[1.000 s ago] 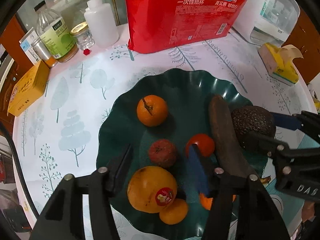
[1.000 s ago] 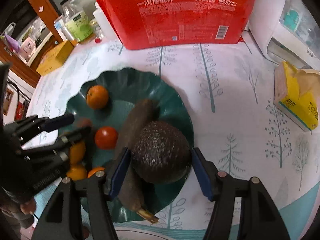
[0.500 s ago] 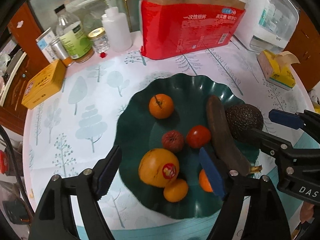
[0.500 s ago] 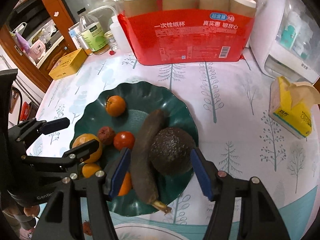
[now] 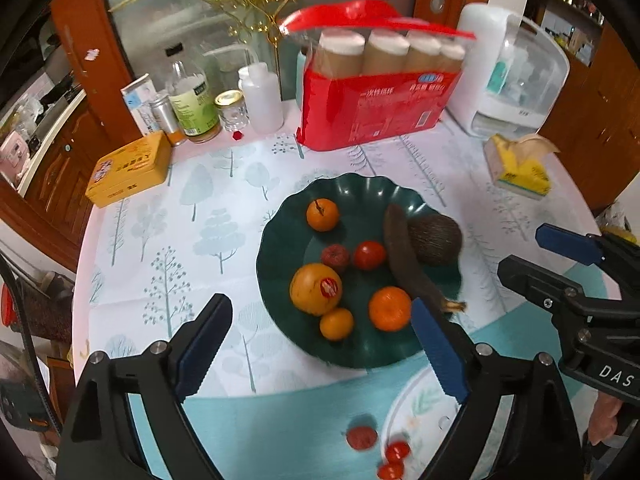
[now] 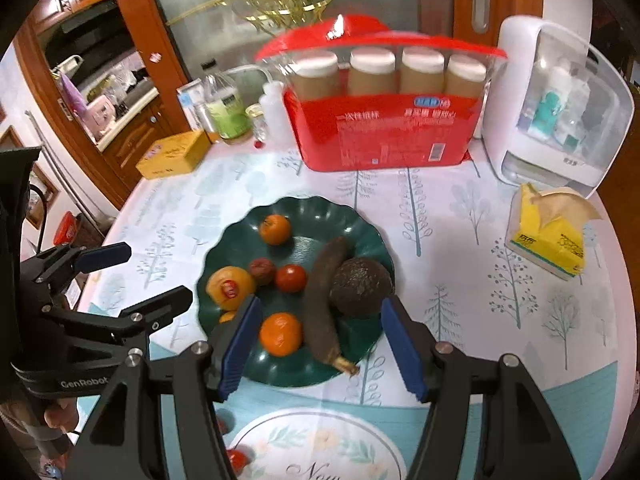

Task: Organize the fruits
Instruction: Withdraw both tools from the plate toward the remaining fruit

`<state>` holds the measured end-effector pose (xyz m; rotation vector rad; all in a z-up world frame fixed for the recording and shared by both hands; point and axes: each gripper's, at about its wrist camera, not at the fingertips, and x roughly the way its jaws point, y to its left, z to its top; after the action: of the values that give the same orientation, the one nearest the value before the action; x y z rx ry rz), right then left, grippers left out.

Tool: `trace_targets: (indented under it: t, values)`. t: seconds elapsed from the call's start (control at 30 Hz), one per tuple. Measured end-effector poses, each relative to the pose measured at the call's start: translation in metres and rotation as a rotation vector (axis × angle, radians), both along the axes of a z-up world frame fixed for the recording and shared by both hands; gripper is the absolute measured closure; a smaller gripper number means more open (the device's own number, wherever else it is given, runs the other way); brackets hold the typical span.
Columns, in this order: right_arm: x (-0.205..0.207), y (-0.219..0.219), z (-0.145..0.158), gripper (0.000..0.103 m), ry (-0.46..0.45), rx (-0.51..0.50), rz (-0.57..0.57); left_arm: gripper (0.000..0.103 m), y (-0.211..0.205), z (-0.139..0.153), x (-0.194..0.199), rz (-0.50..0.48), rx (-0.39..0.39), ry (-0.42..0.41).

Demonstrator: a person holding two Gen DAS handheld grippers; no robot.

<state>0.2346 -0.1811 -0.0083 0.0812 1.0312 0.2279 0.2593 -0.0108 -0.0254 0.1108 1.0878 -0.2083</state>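
Nearest the left-wrist camera, the left gripper (image 5: 316,344) hangs above the counter (image 5: 224,208) with its fingers (image 5: 438,354) spread wide and nothing between them — they have just been opening. The right gripper (image 6: 322,346) also holds its fingers apart over the near rim of the plate, touching no fruit.

Beyond them sits the dark green scalloped plate (image 5: 280,216), which holds all the gathered fruit. At its 7 o'clock lies a large stickered orange (image 5: 316,289) with a small tangerine (image 5: 337,323) touching it; another tangerine (image 5: 390,308) sits at 6 o'clock. Near the middle are a dark red lychee-like fruit (image 5: 335,256) and a tomato (image 5: 370,255), just beside each other. The blackened banana (image 5: 404,260) lies with its long axis from 12 to 5 o'clock, stem end pointing toward the near rim. The avocado (image 5: 434,238) rests against it at 3 o'clock — and a lone tangerine (image 5: 322,214) sits at 11 o'clock.

Farthest back stands a red pack of paper cups (image 5: 376,112).
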Motion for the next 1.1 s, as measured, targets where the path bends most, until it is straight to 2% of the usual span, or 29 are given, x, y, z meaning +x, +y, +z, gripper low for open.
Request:
trace_targets:
  t: [0.27, 0.53, 0.83, 1.1]
  values:
    - [-0.050, 0.005, 0.034, 0.040, -0.060, 0.030, 0.046, 0.011, 0.013, 0.036, -0.051, 0.034, -0.027, -0.054]
    - [-0.092, 0.012, 0.034, 0.040, -0.070, 0.026, 0.079, 0.010, 0.024, 0.040, -0.091, 0.062, -0.040, -0.063]
    - [-0.130, 0.020, -0.007, 0.040, 0.006, 0.024, 0.090, 0.010, 0.022, 0.005, -0.131, 0.041, 0.019, -0.042]
    - [-0.156, 0.040, -0.064, 0.040, 0.107, 0.026, 0.105, 0.010, 0.031, -0.057, -0.149, 0.034, 0.035, 0.063]
